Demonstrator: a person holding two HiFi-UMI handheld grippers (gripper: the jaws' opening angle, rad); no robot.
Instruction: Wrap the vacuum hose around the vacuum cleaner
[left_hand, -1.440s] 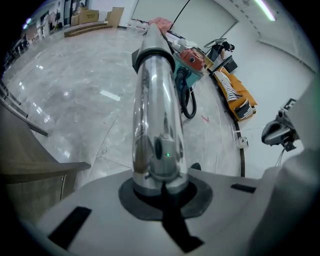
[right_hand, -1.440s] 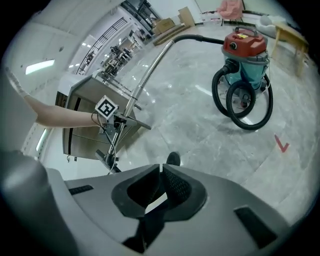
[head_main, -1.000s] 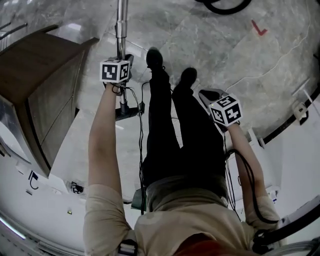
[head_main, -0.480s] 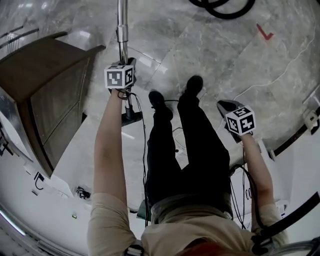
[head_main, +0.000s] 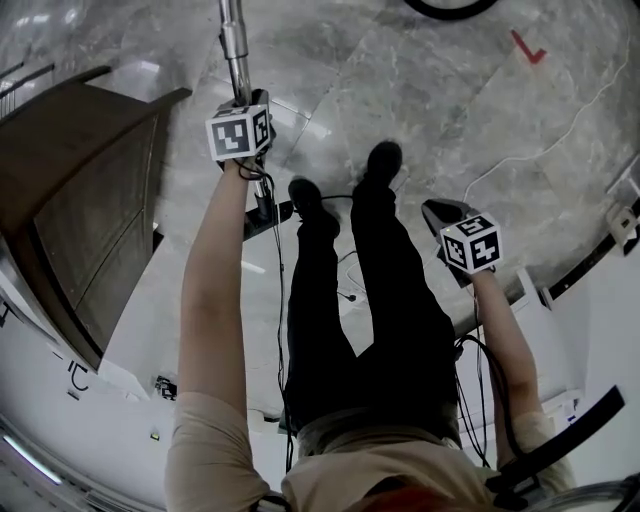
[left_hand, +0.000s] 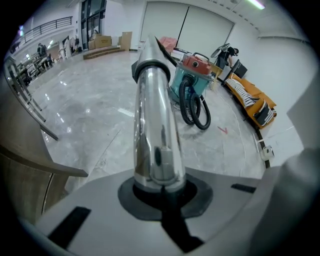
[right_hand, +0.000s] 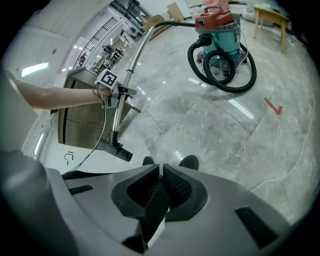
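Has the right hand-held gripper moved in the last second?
Yes. The right hand-held gripper has shifted down the head view, farther from the red floor mark and toward the person.

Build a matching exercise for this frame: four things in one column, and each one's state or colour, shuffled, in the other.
Column one:
1. left gripper
2. right gripper
3. vacuum hose
4. vacuum cleaner

Column two:
A. teal body, red top
B. jaws shut, nothing between them
C. looped on the floor
D. jaws shut on the metal wand

Pairs: 1-D, 2-B, 3-C, 4-A.
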